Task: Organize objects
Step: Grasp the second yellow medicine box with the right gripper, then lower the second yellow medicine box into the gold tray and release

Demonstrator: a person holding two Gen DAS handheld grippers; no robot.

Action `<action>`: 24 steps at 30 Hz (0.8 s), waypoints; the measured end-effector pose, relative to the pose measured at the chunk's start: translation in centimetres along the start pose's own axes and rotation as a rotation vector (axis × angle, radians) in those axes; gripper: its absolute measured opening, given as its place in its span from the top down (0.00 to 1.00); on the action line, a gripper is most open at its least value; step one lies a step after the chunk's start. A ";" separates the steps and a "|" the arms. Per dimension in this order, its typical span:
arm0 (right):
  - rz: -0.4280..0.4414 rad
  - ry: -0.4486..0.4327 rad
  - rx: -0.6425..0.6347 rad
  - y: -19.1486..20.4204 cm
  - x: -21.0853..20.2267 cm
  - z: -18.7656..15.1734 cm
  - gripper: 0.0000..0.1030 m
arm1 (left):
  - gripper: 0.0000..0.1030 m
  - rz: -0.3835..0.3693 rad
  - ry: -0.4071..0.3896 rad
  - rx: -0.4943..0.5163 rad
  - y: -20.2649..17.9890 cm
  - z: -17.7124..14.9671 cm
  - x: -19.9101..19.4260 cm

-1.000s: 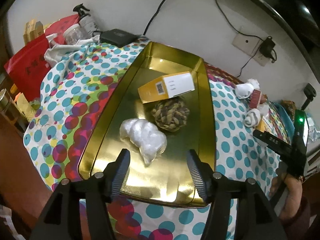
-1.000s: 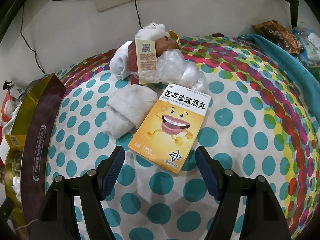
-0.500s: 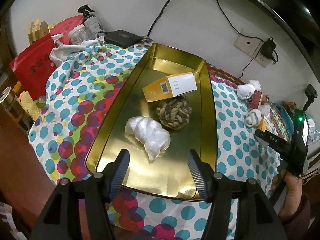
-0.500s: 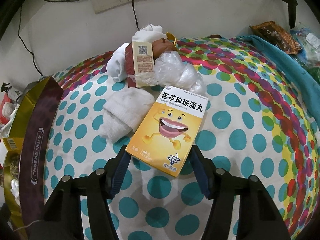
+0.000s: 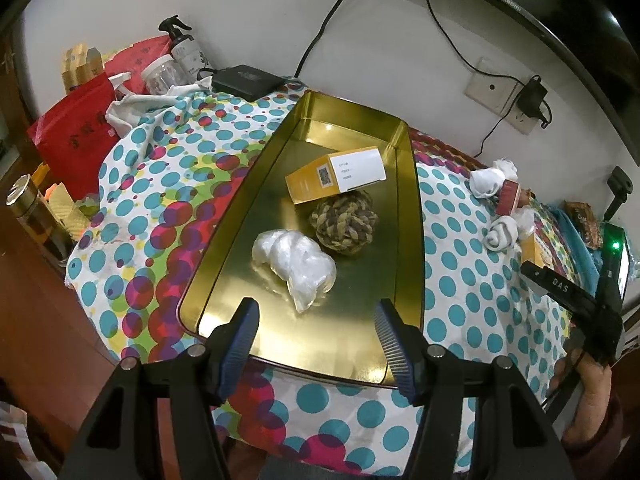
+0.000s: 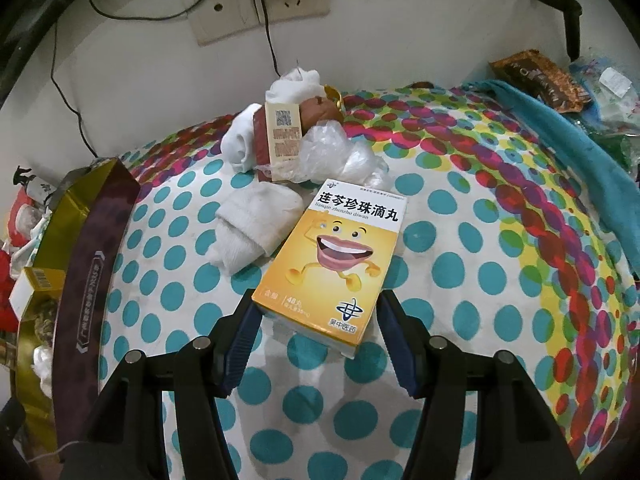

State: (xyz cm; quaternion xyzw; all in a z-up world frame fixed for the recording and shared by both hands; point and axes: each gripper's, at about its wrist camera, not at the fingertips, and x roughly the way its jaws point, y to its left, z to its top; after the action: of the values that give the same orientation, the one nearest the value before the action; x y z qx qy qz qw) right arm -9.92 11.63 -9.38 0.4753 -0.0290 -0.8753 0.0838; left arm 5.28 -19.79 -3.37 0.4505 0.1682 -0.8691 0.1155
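Closing in since a moment ago, the right gripper [image 6: 316,330] now squeezes the near end of the yellow box [image 6: 332,256] lying on the dotted cloth [image 6: 460,276], so lift it slowly and flat toward the gold tray [image 5: 404,208], while the left gripper [image 5: 316,336] waits wide apart.

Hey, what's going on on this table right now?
A person is tidying things into a gold tray. The right gripper has just closed on a yellow medicine box lying on the dotted cloth. The left gripper hovers open over the tray, which holds another box, a rope ball and a plastic bag.
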 end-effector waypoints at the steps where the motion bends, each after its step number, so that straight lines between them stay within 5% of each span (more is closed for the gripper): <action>1: 0.003 -0.008 -0.007 0.0 -0.5 -0.1 0.45 | 0.40 0.002 0.000 0.000 0.0 -0.1 -0.2; 13: 0.075 -0.102 -0.112 3.6 -6.0 -0.7 0.45 | 0.40 0.004 -0.024 -0.016 1.1 -1.0 -2.5; 24: 0.261 -0.108 -0.322 12.7 -9.3 -3.1 0.45 | 0.40 0.023 -0.050 -0.048 3.9 -1.6 -4.4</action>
State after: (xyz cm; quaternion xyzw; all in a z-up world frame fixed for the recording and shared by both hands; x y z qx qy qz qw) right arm -0.86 0.85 -1.70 0.4005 0.0455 -0.8746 0.2694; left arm 10.30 -22.51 -1.32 0.4274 0.1809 -0.8746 0.1403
